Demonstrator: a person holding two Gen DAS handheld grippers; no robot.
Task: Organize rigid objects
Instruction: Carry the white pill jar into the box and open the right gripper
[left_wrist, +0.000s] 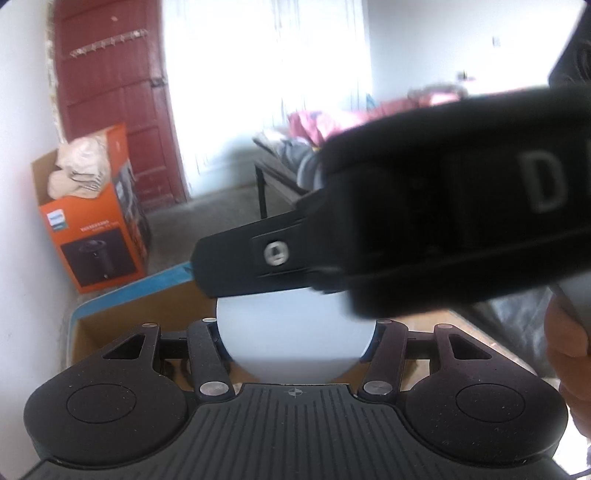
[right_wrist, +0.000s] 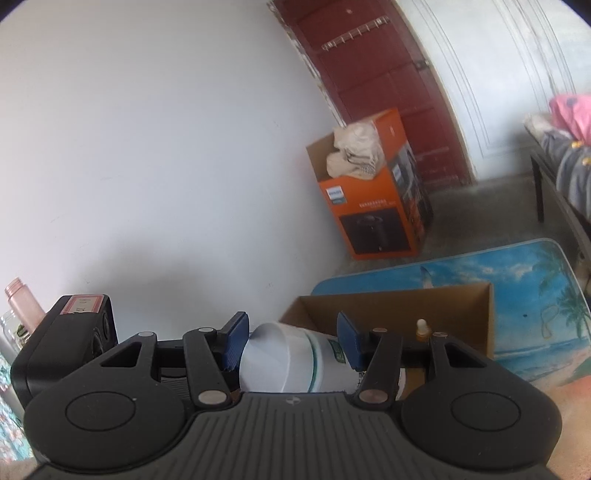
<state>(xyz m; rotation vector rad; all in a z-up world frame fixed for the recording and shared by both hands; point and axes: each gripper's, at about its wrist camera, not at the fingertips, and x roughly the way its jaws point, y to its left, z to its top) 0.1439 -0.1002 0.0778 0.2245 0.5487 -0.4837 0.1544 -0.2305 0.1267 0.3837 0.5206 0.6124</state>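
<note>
A white plastic bottle with a white cap and a green band lies tilted between the blue pads of my right gripper, which is shut on it. The same bottle shows cap-first in the left wrist view, between the fingers of my left gripper, which also grips it. The right gripper's black body crosses the left wrist view just above the bottle. An open cardboard box sits just behind the bottle on a beach-print mat; a small dropper bottle stands inside it.
An orange carton stuffed with cloth stands by a red door. A black speaker-like box, a pink bottle and a clear jar sit at the left. A bed with clothes is at the right.
</note>
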